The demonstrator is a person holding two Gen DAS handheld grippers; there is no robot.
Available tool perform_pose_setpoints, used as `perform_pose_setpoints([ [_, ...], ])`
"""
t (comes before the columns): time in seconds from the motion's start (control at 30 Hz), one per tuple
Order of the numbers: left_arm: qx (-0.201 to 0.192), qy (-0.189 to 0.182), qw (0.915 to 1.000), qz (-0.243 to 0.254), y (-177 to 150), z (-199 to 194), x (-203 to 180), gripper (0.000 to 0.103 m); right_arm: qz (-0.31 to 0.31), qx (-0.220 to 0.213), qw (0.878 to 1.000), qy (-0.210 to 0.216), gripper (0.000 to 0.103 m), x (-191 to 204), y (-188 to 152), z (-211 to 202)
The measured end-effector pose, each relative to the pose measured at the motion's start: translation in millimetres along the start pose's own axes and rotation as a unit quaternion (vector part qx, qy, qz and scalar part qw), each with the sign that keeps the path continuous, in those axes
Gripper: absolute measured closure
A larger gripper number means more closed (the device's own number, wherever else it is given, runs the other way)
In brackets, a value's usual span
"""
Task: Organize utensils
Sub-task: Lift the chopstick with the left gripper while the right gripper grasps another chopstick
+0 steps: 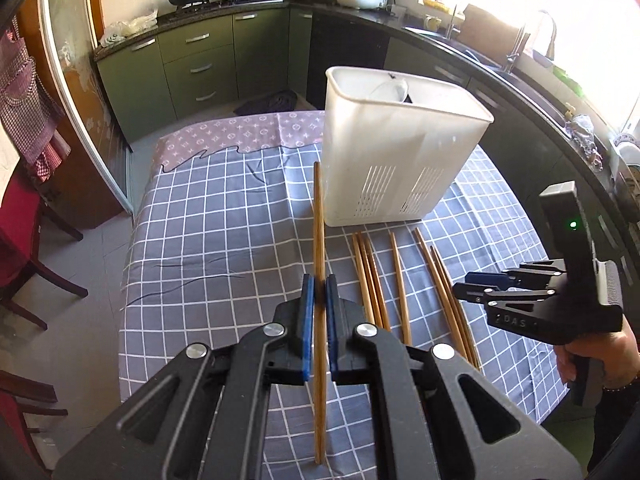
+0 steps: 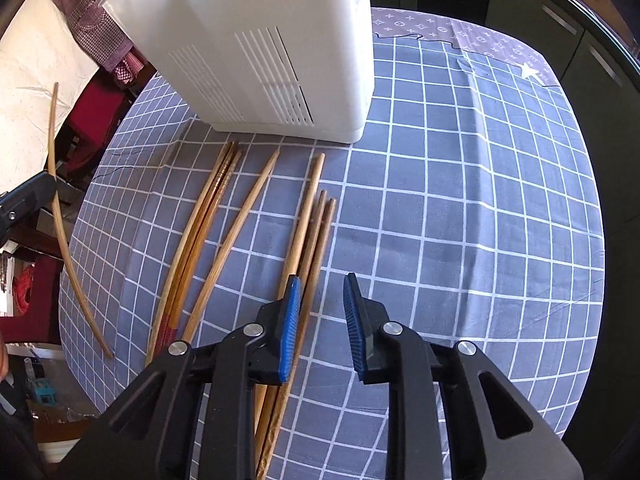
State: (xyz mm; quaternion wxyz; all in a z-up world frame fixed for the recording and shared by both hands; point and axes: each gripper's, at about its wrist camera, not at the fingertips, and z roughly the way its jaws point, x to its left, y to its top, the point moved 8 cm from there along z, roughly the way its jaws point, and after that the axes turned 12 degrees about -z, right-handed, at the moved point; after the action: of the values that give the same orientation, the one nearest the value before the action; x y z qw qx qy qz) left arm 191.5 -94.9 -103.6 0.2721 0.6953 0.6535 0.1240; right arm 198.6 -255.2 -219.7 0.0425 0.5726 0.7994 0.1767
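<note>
My left gripper (image 1: 319, 304) is shut on one wooden chopstick (image 1: 319, 220), holding it lifted above the table, its far end beside the white slotted utensil holder (image 1: 400, 152). A pale spoon-like piece (image 1: 390, 90) shows inside the holder. Several more chopsticks (image 1: 376, 280) lie on the checked cloth in front of the holder. My right gripper (image 2: 322, 320) hangs open just over the right-hand chopsticks (image 2: 312, 232), which pass under its left finger; only cloth shows between its pads. In the right wrist view the held chopstick (image 2: 60, 220) and the left gripper (image 2: 50, 186) appear at far left.
The table carries a blue-grey checked cloth (image 1: 220, 220), with its edges close at left and front. Red chairs (image 1: 16, 232) stand to the left. Green kitchen cabinets (image 1: 192, 56) and a dark counter with a sink (image 1: 500, 64) ring the back and right. A hand (image 1: 600, 356) holds the right gripper.
</note>
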Motion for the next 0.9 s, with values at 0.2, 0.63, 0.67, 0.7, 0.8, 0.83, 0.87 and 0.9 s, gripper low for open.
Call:
perform_pose_setpoints([
  [0.2,-0.029,-0.023,0.9993,-0.002,5,-19,-11,0.097,-0.003,0.013,1.0,-0.014,0.085,1,-2,6],
  [0.63,-0.057,-0.042,0.9974,0.014,11,-28,-30,0.097,-0.018,0.025,0.999,-0.027,0.086,12,-8,13],
  [0.67,-0.057,-0.042,0.9974,0.015,11,-27,-30,0.097,-0.02,0.025,0.999,-0.029,0.086,13,-7,14],
  [0.7,-0.058,-0.042,0.9973,0.015,10,-27,-30,0.097,-0.021,0.026,0.999,-0.031,0.087,14,-6,15],
  [0.8,-0.061,-0.045,0.997,0.016,10,-29,-31,0.097,-0.026,0.026,0.999,-0.04,0.093,15,-4,17],
  [0.83,-0.063,-0.045,0.9969,0.016,10,-29,-31,0.097,-0.027,0.024,0.998,-0.044,0.094,16,-3,17],
  [0.87,-0.062,-0.046,0.9969,0.016,9,-30,-31,0.097,-0.028,0.023,0.998,-0.044,0.094,16,-3,18],
  [0.9,-0.063,-0.047,0.9968,0.017,9,-30,-31,0.097,-0.026,0.021,0.999,-0.042,0.094,15,-2,18],
])
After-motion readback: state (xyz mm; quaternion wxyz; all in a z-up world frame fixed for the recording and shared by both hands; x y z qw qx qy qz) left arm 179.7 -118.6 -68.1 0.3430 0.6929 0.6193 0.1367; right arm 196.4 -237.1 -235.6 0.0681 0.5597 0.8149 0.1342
